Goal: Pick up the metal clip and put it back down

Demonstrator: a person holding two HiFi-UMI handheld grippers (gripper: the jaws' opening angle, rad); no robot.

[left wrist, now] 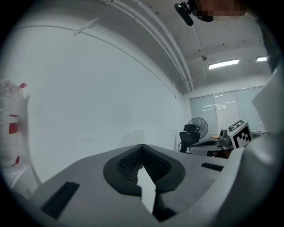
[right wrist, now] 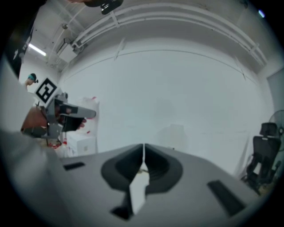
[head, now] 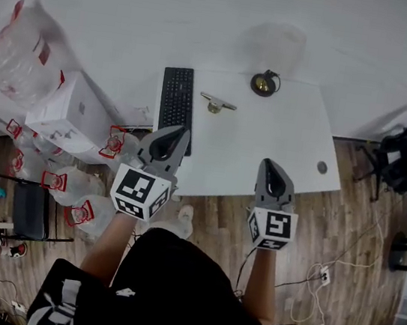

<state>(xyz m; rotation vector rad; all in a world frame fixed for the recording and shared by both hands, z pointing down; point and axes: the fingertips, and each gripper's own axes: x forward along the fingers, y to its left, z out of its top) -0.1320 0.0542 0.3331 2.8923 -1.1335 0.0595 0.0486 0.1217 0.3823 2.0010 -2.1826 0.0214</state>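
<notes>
Red print on the bag [head: 20, 47] at upper left was too small to read. The clip [head: 217, 104] lay on the counter [head: 268, 137], upper centre, just beside the keyboard [head: 176, 105]. It lay well apart from the left gripper [head: 180, 133] and right gripper [head: 273, 165] below. Both pairs of jaws were clenched with nothing between them.

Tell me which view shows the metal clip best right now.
The head view: the metal clip lies in plain sight on the white table, just right of the keyboard. Both gripper views face the white wall, and no clip can be made out in either.
</notes>
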